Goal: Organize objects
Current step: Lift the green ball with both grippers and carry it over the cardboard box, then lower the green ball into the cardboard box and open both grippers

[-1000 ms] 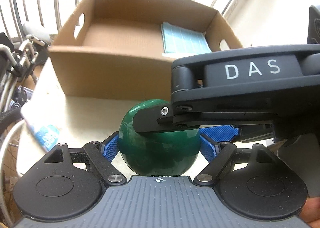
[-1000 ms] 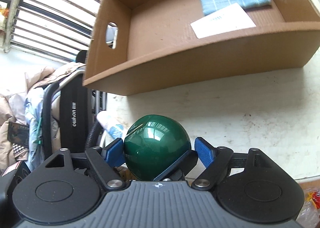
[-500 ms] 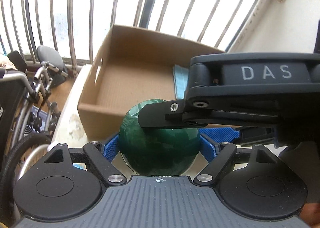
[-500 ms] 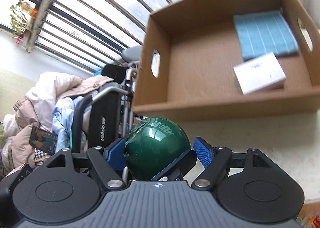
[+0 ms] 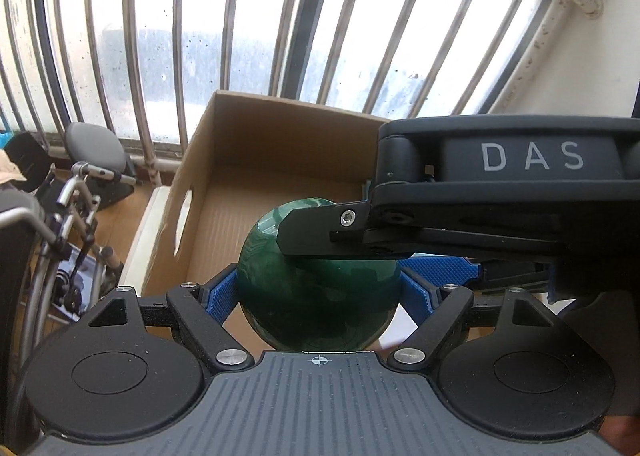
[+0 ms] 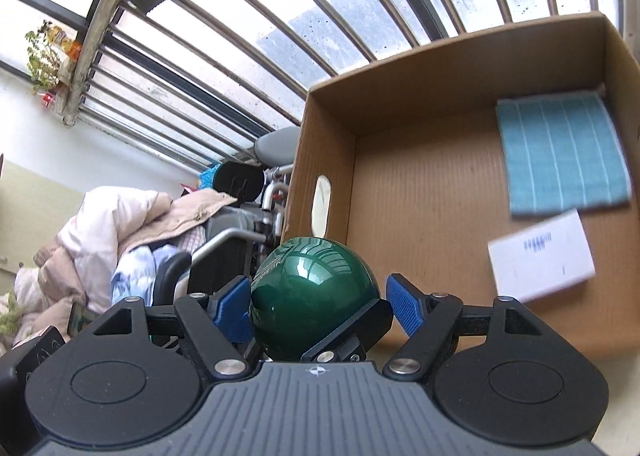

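A glossy dark green ball [image 5: 316,296] is held in the air between both grippers. My left gripper [image 5: 318,290] has its blue pads pressed on both sides of it. My right gripper [image 6: 316,306] is around the same ball [image 6: 316,296]; its left pad touches the ball and its right pad stands slightly off. In the left wrist view the right gripper's black body, marked DAS, crosses over the ball from the right. The open cardboard box [image 5: 248,196] lies just beyond and below the ball; it also shows in the right wrist view [image 6: 420,192].
Inside the box lie a folded blue cloth [image 6: 560,152] and a white carton [image 6: 540,260] on its right side. A barred window [image 5: 280,16] stands behind the box. A wheelchair [image 5: 60,224] and piled clothes [image 6: 120,224] are off the table's left.
Both grippers have lifted the ball up off the table and carried it forward toward the box. The box now sits lower in view and the window fills the top.
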A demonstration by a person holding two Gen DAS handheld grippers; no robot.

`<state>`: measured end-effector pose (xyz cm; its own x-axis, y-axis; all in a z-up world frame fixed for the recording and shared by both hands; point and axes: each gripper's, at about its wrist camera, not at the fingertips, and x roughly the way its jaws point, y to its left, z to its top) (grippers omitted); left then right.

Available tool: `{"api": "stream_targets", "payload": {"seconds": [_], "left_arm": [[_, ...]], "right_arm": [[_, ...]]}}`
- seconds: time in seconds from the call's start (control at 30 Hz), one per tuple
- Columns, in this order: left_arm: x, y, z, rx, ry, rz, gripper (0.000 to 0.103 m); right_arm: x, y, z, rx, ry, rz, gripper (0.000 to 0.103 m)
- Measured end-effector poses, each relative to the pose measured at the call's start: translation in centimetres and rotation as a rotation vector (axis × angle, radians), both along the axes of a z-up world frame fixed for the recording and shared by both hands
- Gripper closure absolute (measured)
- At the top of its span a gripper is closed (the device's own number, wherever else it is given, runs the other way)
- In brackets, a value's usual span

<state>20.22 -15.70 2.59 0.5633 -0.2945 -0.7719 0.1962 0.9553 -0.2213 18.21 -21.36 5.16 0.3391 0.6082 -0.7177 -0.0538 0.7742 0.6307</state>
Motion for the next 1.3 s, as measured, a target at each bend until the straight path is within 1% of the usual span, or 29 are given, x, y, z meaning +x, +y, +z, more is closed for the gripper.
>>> {"api": "stream_targets", "payload": {"seconds": [0.1,0.27,0.43,0.57,0.73,0.9,1.03,1.1,1.2,1.3], "left_arm": [[3.2,-1.9,-1.5,0.008,0.027,-0.001,0.021],[7.5,-3.6,-4.3,0.023,0.105,-0.003,0.021],[10.2,-3.7,-6.9,0.048,0.191,0.003,0.021],[11.7,-3.6,-8.9,0.057,0.263,0.026,0.021],[12.5,-3.5,-10.8,0.069,0.317,0.042,0.021],[12.4,-3.0,-11.8,0.071,0.344,0.057,0.021],[11.8,-2.4,-11.8,0.070,0.339,0.062,0.020],[11.4,-2.2,-11.8,0.082,0.348,0.062,0.018],[10.6,-1.9,-11.9,0.111,0.370,0.072,0.013],[9.8,-1.4,-11.7,0.107,0.374,0.077,0.012]], "right_arm": [[2.7,-0.3,-1.4,0.006,0.013,-0.002,0.024],[7.1,-1.2,-4.4,0.008,0.057,-0.003,0.024],[10.7,-2.0,-8.0,0.027,0.129,-0.002,0.024],[12.6,-1.8,-10.5,0.026,0.160,0.021,0.024],[14.1,-1.8,-13.1,0.031,0.203,0.034,0.024],[14.7,-1.7,-14.5,0.034,0.215,0.051,0.025],[14.6,-1.5,-14.8,0.033,0.195,0.070,0.024],[14.5,-1.4,-14.8,0.030,0.186,0.081,0.024],[14.1,-1.2,-15.0,0.030,0.199,0.098,0.024],[13.6,-1.2,-15.2,0.040,0.214,0.097,0.023]]}}
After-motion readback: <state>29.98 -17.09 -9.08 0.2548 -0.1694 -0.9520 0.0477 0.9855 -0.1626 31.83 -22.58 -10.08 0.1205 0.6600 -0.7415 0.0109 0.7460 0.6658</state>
